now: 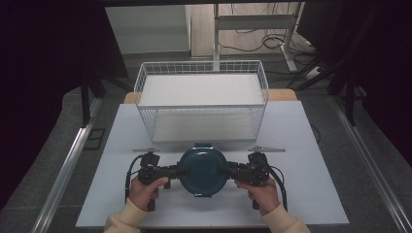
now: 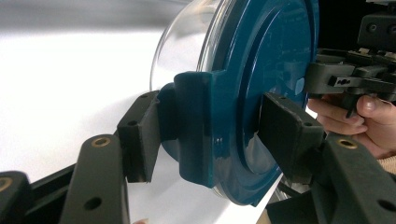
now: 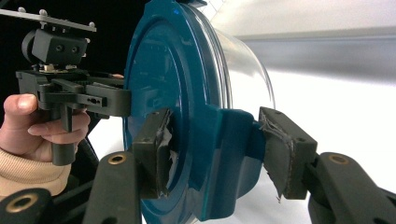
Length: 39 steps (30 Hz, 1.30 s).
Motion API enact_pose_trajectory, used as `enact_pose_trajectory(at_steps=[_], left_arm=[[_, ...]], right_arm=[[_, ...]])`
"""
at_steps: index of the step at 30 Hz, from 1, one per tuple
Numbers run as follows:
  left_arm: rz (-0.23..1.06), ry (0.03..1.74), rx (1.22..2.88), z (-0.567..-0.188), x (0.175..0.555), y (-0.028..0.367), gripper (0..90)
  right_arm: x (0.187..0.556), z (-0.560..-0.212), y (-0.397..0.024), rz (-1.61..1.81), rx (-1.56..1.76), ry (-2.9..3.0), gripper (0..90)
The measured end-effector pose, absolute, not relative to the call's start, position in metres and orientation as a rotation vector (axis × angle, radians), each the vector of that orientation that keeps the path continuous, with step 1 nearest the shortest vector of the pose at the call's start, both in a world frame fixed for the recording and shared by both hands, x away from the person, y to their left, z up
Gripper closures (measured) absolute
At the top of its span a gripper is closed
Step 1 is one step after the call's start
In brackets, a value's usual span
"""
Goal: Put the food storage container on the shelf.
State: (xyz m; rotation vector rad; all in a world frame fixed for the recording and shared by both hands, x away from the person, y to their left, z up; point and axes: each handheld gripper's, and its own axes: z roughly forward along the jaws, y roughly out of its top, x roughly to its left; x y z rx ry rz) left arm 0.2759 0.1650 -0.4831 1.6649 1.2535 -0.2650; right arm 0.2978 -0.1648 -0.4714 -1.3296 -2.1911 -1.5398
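Note:
A round clear glass container (image 1: pixel 202 169) with a dark teal lid (image 2: pixel 266 60) sits at the near middle of the white table (image 1: pixel 301 145). My left gripper (image 1: pixel 180 171) is shut on the lid's left latch tab (image 2: pixel 191 130), one pad on each side of it. From the opposite side, my right gripper (image 1: pixel 226 170) is shut on the right latch tab (image 3: pixel 224 140). The glass body (image 3: pixel 243 65) shows behind the lid (image 3: pixel 159 74). Whether the container rests on the table or hangs just above it I cannot tell.
A white wire basket (image 1: pixel 201 104) stands just behind the container, its open top facing up. The table's front edge runs close under the person's sleeves. Dark floor, rails and cables surround the table.

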Motion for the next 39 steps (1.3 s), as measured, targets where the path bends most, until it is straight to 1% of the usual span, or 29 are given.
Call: enact_pose_trajectory(at_steps=[8,15,29,39], left_arm=[[-0.249,1.235,1.673,-0.473,0.281,0.165,40.2],[-0.219,1.215,1.689,-0.453,0.293,0.165,40.0],[-0.154,1.158,1.686,-0.406,0.299,0.169,40.3],[-0.110,1.131,1.685,-0.370,0.309,0.174,40.5]], right_arm=[[0.301,-0.457,-0.163,-1.567,-1.294,-2.255,46.1],[0.313,-0.442,-0.163,-1.586,-1.270,-2.268,46.0],[0.319,-0.395,-0.160,-1.655,-1.222,-2.311,46.0],[0.333,-0.359,-0.155,-1.681,-1.174,-2.341,46.0]])
